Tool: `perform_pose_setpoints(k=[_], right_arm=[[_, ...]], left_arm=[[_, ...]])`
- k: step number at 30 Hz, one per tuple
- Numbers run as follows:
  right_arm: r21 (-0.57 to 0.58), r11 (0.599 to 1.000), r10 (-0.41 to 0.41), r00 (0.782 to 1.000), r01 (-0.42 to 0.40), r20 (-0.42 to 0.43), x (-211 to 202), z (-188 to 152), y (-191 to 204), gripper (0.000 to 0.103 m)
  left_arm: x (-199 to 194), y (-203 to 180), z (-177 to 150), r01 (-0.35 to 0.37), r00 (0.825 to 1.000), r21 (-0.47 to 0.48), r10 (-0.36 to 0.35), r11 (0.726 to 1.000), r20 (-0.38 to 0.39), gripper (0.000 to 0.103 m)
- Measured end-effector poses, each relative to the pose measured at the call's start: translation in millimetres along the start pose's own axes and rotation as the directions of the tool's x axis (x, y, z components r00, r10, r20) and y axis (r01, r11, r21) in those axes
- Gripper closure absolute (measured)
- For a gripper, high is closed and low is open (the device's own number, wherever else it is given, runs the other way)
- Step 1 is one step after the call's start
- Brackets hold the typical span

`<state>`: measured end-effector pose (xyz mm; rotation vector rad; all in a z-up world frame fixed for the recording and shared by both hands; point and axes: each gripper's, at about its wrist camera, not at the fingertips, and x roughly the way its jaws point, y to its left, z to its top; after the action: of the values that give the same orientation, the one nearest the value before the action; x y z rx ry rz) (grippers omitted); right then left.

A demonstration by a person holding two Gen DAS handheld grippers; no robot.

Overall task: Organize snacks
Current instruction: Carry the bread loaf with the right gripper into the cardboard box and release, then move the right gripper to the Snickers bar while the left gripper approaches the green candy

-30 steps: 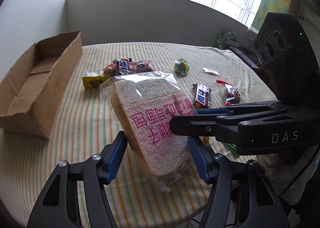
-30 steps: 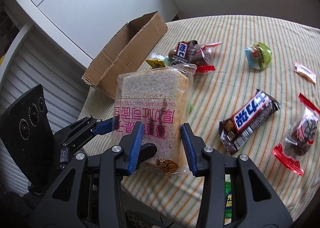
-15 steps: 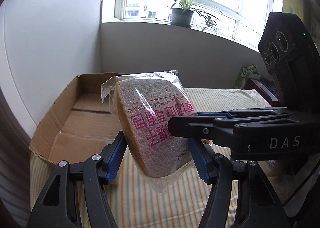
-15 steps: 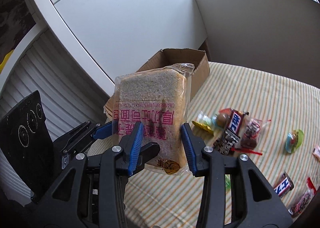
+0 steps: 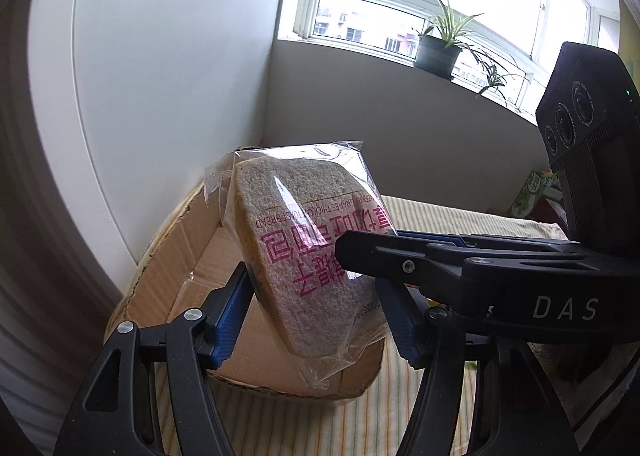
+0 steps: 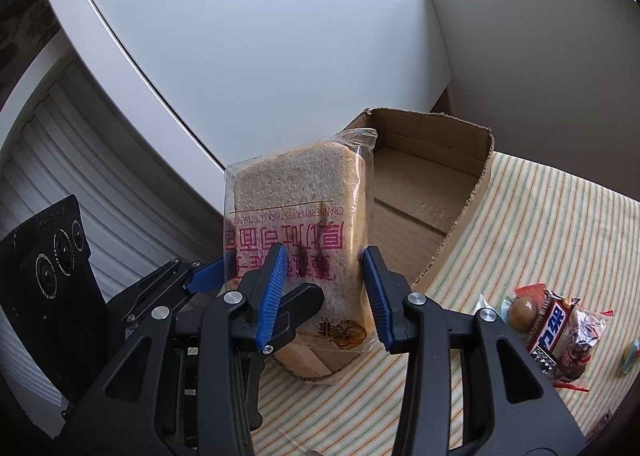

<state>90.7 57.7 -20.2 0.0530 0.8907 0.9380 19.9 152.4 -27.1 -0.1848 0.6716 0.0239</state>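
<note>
A clear bag of toast bread with pink lettering hangs in the air above the open cardboard box. My left gripper is shut on its lower part. My right gripper is shut on the same bread bag from the other side; its black arm crosses the left wrist view. The box stands on the striped tablecloth against the white wall and looks empty inside.
A cluster of wrapped snacks, among them a chocolate bar, lies on the striped table right of the box. A potted plant stands on the windowsill. White wall panels rise close behind the box.
Both grippers have carried the bread bag up off the table and leftward until it hangs over the cardboard box. The loose snacks have dropped out of the left wrist view.
</note>
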Motion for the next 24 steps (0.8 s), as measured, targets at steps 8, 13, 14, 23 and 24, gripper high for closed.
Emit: perform_pose_setpoints(k=[8,13,14,23,24], right_arm=[[0.004,0.998,-0.068,0.998,0.068,-0.008,10.5,-2.4,-12.6,0.061],[0.011,0.996,-0.088,0.996,0.088,0.009,-3.2,-6.0,-18.0,0.061],[0.012,0.996,-0.092,0.996,0.092,0.014,-7.1,-7.0,-18.7,0.061],[-0.004,0.982,-0.189,0.978,0.190,0.083,-61.4,-19.1,-38.0,0.041],[0.001,0.979,-0.202,0.975,0.202,0.088,-67.9,-22.4,-42.5,0.041]], left_arm=[[12.7,-0.8,-6.6,-0.113,0.993,0.028,0.113,0.993,-0.017,0.047],[4.1,1.6,-11.9,-0.121,0.993,0.027,0.121,0.992,0.000,0.047],[3.4,3.4,-10.4,-0.120,0.993,0.022,0.120,0.993,0.005,0.047],[-8.0,-10.2,-5.0,-0.089,0.995,0.014,0.088,0.996,0.039,0.047],[-8.9,-14.0,-5.4,-0.086,0.995,0.019,0.085,0.996,0.042,0.047]])
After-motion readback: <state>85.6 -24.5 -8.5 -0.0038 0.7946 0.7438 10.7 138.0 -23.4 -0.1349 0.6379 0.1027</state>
